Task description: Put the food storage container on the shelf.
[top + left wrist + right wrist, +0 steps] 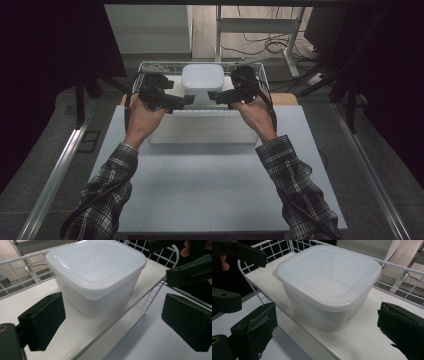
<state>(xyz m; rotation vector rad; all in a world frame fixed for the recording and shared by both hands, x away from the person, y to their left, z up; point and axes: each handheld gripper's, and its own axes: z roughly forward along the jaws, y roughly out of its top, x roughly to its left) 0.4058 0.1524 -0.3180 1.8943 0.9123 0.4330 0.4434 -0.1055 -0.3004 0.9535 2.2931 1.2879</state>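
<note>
A white plastic container with a snapped-on lid (202, 77) (97, 272) (329, 282) stands on a pale wooden board (82, 332) (362, 340) inside a wire basket (150, 66). My left gripper (188, 100) (113, 323) is open just in front of the container's left corner, its jaws wide apart and holding nothing. My right gripper (213, 96) (327, 331) is also open, facing the container's right front corner from close by. Neither one touches the container. The two grippers point toward each other, tips a short gap apart.
The wire basket's low front rail (150, 293) (259, 296) runs between the grippers and the container. A white raised platform (200, 131) lies under the hands on the grey table (210, 185). Cables and a desk frame (260, 30) are behind the basket.
</note>
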